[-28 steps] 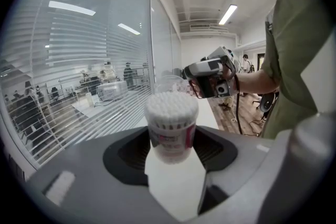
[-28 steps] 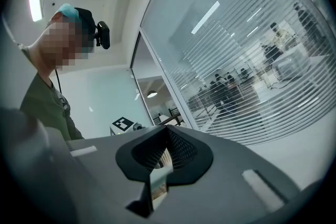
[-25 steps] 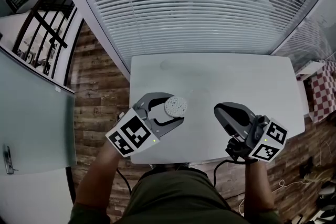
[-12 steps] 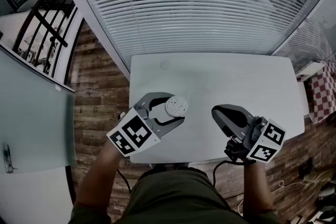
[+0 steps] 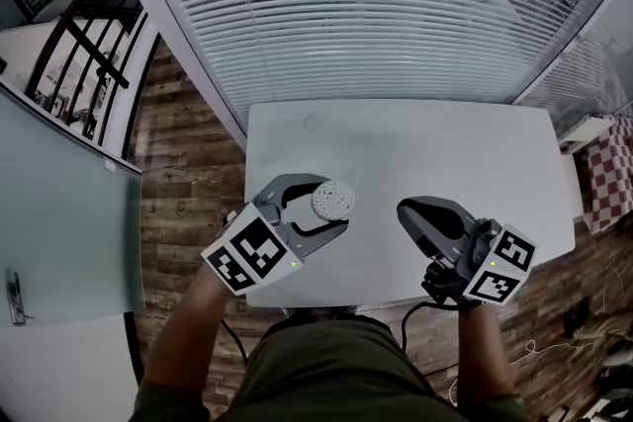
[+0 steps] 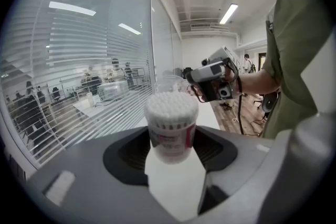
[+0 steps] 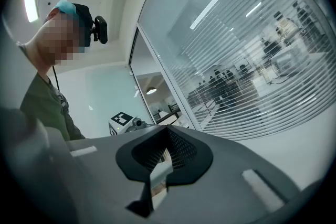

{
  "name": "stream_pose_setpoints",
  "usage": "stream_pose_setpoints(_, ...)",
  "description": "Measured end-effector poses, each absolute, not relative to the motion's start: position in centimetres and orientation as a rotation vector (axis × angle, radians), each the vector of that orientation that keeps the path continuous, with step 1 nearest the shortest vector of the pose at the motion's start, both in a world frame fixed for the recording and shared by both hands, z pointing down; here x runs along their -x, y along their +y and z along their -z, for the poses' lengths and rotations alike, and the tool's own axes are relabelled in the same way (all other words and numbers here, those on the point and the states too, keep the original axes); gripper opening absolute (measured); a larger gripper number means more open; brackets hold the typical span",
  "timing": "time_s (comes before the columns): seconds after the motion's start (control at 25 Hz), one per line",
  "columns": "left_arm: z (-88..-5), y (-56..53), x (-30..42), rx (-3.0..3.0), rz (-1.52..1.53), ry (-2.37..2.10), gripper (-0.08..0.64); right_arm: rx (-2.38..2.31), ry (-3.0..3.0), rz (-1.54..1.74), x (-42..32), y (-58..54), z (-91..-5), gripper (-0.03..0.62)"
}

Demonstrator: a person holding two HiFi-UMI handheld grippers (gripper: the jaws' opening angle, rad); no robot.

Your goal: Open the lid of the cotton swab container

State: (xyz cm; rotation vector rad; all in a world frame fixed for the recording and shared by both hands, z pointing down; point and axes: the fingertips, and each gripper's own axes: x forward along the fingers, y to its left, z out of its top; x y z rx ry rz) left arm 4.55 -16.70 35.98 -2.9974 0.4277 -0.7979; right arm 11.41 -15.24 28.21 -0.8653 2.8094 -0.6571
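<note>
The cotton swab container [image 5: 331, 202] is a small clear tub packed with white swab tips, with a pink label [image 6: 171, 140]. It stands near the front left of the white table [image 5: 445, 143]. My left gripper [image 5: 333, 204] has its jaws on either side of the tub and grips it [image 6: 172, 139]. A faint clear shape rises above the swabs; I cannot tell whether it is the lid. My right gripper [image 5: 407, 211] hovers to the right of the tub, apart from it, shut with nothing between its jaws [image 7: 167, 139].
Window blinds [image 5: 366, 5] run behind the table's far edge. A small round mark [image 5: 312, 122] lies on the table at the back left. The front edge of the table is just under both grippers, with wooden floor [image 5: 188, 173] to the left.
My right gripper has edged slightly to the left, toward the tub. The left gripper and the tub have stayed put.
</note>
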Motion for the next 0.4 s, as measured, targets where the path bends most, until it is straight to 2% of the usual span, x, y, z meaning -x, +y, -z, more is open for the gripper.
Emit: stream_pose_setpoints(0.4, -36.04, -16.83, -4.43, 2.997, 0.795, 0.439, 0.259, 0.853, 2.810, 0.675, -11.28, -15.34, -28.63, 0.009)
